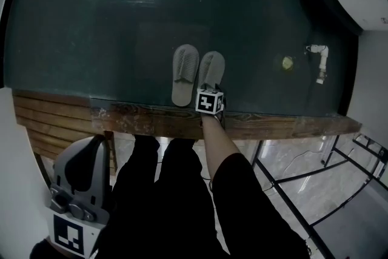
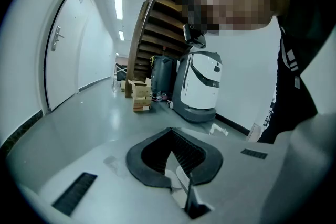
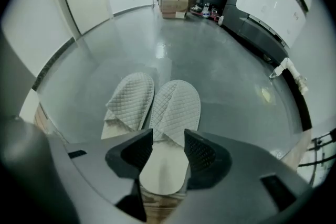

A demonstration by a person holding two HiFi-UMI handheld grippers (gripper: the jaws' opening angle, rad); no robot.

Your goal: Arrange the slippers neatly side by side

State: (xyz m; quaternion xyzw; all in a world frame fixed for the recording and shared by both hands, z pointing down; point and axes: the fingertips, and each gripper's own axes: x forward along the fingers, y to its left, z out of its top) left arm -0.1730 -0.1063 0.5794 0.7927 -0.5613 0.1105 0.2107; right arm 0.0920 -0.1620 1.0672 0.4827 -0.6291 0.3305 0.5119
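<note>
Two side by side on dark floor (image 1: 121, 21) by wooden edge (image 1: 151, 121): left slipper (image 1: 185, 73), right slipper (image 1: 212, 67). Your right gripper (image 3: 168, 139) released, jaws apart astride right slipper's heel. Your left gripper (image 2: 171, 131) clenched, empty.

A pale grey, quilted fabric left slipper (image 1: 185, 73) and its matching right slipper (image 1: 211, 68) lie flat, soles down, on the dark green floor (image 1: 91, 39). They are side by side with their inner edges touching. Both point their closed toes away from the wooden edge (image 1: 151, 120), and the right slipper sits slightly further back, its heel nearer that edge.
</note>
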